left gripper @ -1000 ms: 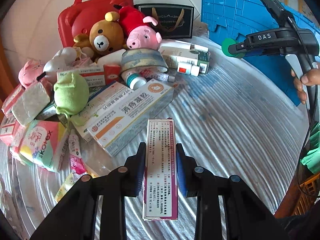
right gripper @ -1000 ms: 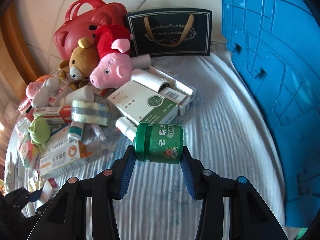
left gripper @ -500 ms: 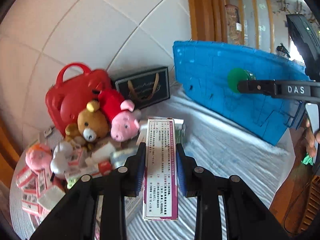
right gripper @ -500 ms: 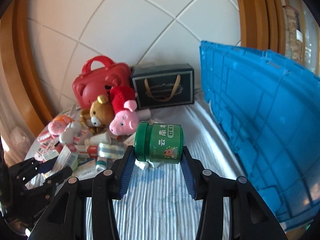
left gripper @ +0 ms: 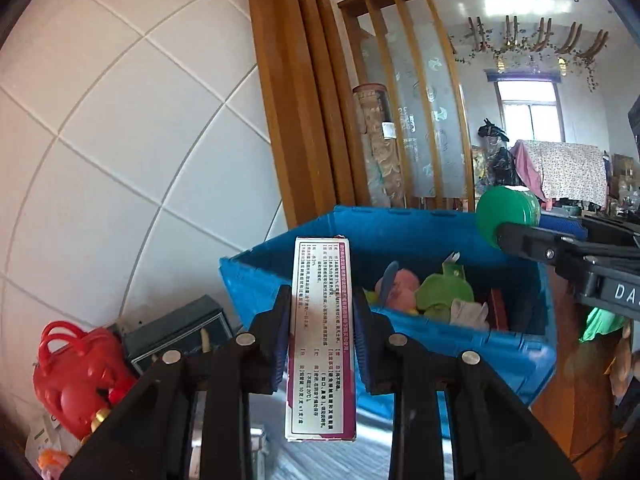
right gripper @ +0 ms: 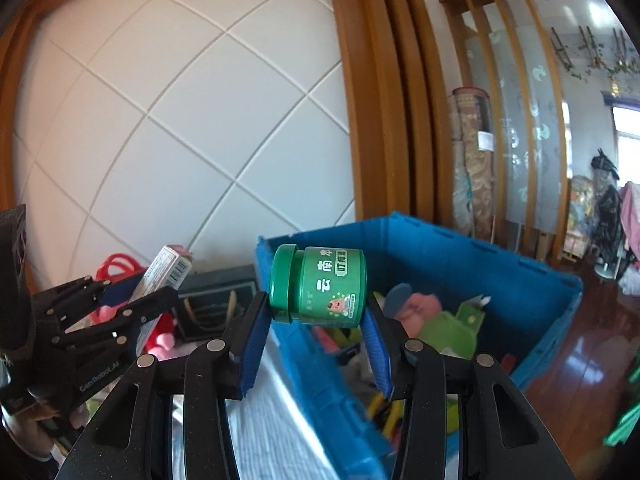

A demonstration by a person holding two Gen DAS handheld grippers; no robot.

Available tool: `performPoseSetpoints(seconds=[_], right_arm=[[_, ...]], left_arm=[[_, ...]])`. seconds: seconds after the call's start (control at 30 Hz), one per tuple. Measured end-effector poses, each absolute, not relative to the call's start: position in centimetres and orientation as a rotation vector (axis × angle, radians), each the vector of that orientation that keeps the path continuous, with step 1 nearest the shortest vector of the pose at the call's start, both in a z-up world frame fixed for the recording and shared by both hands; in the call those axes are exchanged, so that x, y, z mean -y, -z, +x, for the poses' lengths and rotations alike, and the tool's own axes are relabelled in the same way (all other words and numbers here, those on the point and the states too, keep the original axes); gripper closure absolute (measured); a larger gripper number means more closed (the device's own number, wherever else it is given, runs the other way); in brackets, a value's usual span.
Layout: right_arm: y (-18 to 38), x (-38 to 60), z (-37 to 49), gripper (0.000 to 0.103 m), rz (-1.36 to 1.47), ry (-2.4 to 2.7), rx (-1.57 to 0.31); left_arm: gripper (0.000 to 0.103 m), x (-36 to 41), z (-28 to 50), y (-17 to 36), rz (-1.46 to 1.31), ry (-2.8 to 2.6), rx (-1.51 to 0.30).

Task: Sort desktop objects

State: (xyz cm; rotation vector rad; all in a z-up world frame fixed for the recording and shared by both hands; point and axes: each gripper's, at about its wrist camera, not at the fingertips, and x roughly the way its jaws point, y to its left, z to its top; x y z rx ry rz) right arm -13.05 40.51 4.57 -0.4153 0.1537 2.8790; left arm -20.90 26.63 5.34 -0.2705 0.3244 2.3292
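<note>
**Bright daylight, heavy fisheye bend, smeared lower edges**

Daylight pours from a window [left gripper: 528, 114] at far right, blown out nearly white. Ceiling lights show as glare spots in the left wrist view. The wooden floor [right gripper: 580, 364] carries shiny reflections. Tile lines on the wall [right gripper: 180, 120] curve strongly; dark vignette fills the corners. The striped surface [right gripper: 276, 420] and blue crate [right gripper: 344, 392] near it are motion-blurred.

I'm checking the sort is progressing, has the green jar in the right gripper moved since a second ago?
Yes. The green jar, clamped in the right gripper, was low over the table clutter; it has risen and now hangs at the blue crate rim.
</note>
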Motion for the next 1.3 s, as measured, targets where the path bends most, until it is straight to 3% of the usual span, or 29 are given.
performPoseSetpoints(seconds=[0.3, 0.37, 0.4, 0.43, 0.47, 1.1, 1.3], right_arm=[[-7.1, -52.1, -14.9, 0.059, -0.347, -2.809, -0.192], [-7.3, -54.4, -15.8, 0.055, -0.374, -2.78, -0.193], [-7.4, -55.4, -16.5, 0.049, -0.386, -2.77, -0.201], [-7.3, -56.3, -16.7, 0.024, -0.379, -2.761, -0.215], [-7.3, -56.9, -16.8, 0.012, -0.36, -2.752, -0.222], [-5.9, -57.0, -13.5, 0.003, -0.294, -2.845, -0.248], [-5.6, -54.6, -13.1, 0.003, -0.317, -2.9, -0.213]], left_arm=[[0.074, -39.6, -23.4, -9.2, -0.269, -2.335, -0.304], [0.051, -42.0, -24.1, -9.6, -0.294, -2.365, -0.324], [0.026, -43.0, -24.5, -9.8, -0.306, -2.384, -0.335], [0.016, -43.5, -24.5, -10.0, -0.3, -2.408, -0.332], [0.016, -44.0, -24.6, -10.2, -0.291, -2.429, -0.323], [0.014, -41.4, -21.5, -9.1, -0.266, -2.666, -0.298], [0.007, -38.3, -20.3, -8.5, -0.271, -2.753, -0.243]])
